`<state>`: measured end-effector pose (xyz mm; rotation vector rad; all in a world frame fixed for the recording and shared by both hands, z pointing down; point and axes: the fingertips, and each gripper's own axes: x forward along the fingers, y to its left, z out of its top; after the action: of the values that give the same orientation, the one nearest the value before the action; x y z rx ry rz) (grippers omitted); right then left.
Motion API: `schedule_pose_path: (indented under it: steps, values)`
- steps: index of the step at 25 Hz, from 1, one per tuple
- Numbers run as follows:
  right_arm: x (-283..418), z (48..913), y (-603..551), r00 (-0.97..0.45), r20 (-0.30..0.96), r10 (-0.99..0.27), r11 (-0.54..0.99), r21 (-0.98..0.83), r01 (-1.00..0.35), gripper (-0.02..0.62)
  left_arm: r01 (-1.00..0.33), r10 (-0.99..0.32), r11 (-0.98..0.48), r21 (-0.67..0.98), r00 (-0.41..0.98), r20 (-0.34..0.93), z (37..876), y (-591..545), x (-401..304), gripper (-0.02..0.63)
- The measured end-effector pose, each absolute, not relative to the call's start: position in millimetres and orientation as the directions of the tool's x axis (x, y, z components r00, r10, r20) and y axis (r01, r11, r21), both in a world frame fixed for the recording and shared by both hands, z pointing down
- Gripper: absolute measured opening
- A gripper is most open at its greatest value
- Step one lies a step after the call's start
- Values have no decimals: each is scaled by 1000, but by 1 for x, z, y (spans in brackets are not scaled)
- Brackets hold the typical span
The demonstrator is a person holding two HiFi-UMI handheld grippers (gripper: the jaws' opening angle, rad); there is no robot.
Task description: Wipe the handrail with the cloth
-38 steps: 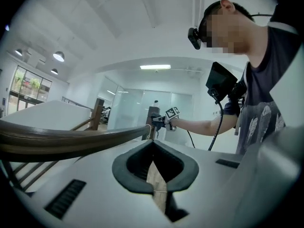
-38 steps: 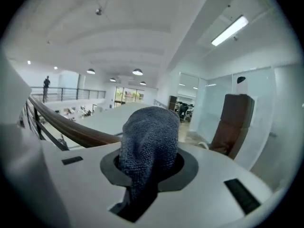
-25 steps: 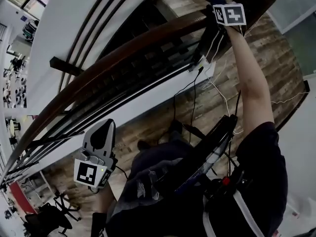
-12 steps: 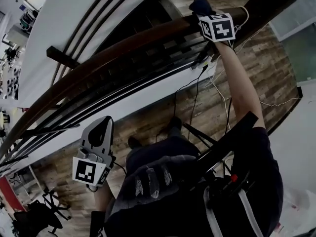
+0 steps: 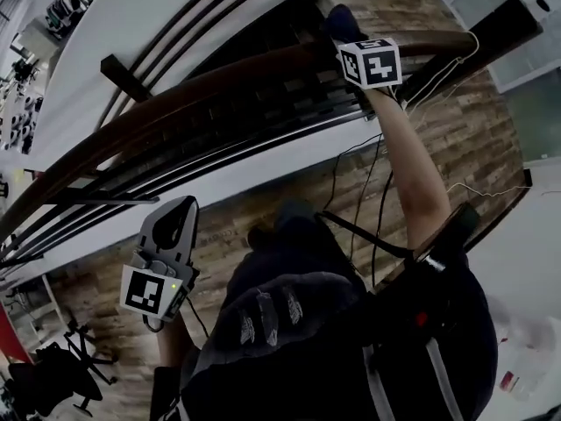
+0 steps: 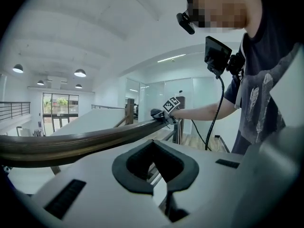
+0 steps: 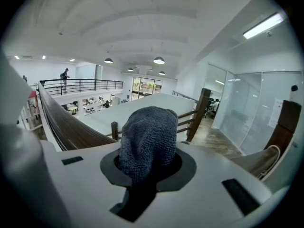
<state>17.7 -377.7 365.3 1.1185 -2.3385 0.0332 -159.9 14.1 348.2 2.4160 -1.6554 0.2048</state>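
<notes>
The dark brown wooden handrail [image 5: 202,90] runs from the lower left to the upper right of the head view. My right gripper [image 5: 344,33] is at its upper end, shut on a dark blue cloth [image 5: 333,16] that rests on the rail's top. In the right gripper view the cloth [image 7: 148,139] bulges out of the jaws, with the handrail [image 7: 66,125] stretching away to the left. My left gripper [image 5: 182,209] hangs below the rail, shut and holding nothing. From the left gripper view the handrail [image 6: 71,144] passes just above the jaws, with the cloth [image 6: 156,112] far along it.
Black metal balusters [image 5: 263,125] and a white ledge [image 5: 263,169] run under the rail. Cables [image 5: 377,182] trail down the wooden floor [image 5: 473,130]. A wooden newel post [image 7: 198,113] stands ahead of the right gripper. Beyond the rail is an open drop onto an office floor.
My right gripper with the cloth has slid leftward along the handrail. The left gripper has drifted a little down and left, still shut.
</notes>
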Motion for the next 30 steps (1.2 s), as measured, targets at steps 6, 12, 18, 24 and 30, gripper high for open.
schedule_pose_path:
  steps: [6, 12, 18, 24, 30]
  values:
    - [-86, 374, -292, -646, 529, -550, 808, 140, -573, 66, -942, -916, -318, 112, 335, 219, 354, 22, -190, 6]
    - [-197, 380, -203, -781, 515, -353, 933, 127, -338, 66, -970, -939, -233, 69, 243, 244, 367, 32, -238, 6]
    - [-266, 391, -156, -777, 569, -269, 960, 93, -264, 66, -947, -924, -309, 90, 322, 205, 382, 52, -286, 6]
    - [-411, 376, -46, -764, 613, -200, 980, 117, -162, 66, -934, -913, -333, 128, 353, 203, 375, 141, -396, 6]
    - [-505, 384, 14, -725, 662, -192, 981, 134, -138, 67, -940, -918, -300, 160, 330, 221, 391, 200, -477, 6]
